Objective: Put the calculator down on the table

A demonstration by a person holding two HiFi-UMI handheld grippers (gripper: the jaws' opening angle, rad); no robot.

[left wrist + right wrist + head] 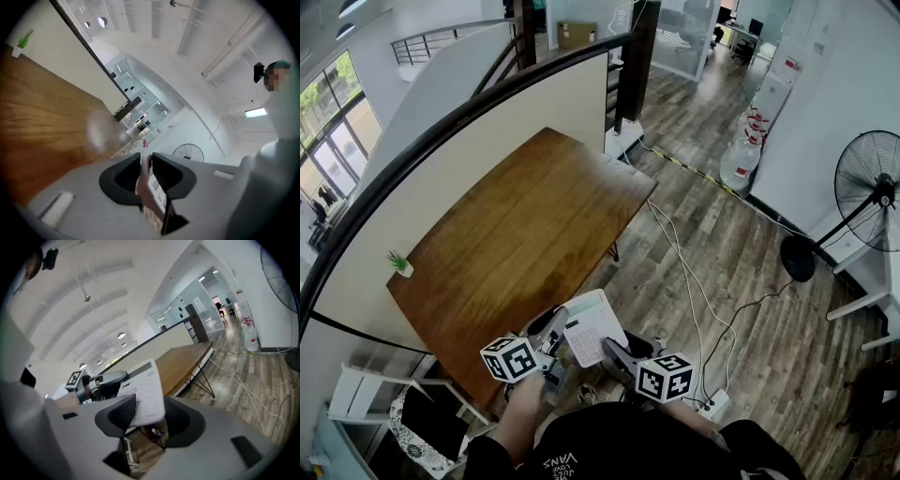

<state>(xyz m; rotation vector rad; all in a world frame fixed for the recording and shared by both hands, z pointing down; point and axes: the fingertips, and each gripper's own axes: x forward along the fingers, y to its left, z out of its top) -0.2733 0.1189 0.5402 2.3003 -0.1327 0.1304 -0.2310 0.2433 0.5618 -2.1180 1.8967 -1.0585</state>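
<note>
The calculator (592,330) hangs in the air at the lower middle of the head view, just past the counter's (516,234) near edge and not yet over its wood. The left gripper (555,326) is clamped on the calculator's left edge, and its own view shows the thin body pinched between the pads, so this gripper alone seems to carry it. The right gripper (619,349) has its jaws spread wide around the lower end without visibly pressing, probably just steadying it. The counter stretches bare toward the upper left, apart from a small plant (399,263) at its far left corner.
</note>
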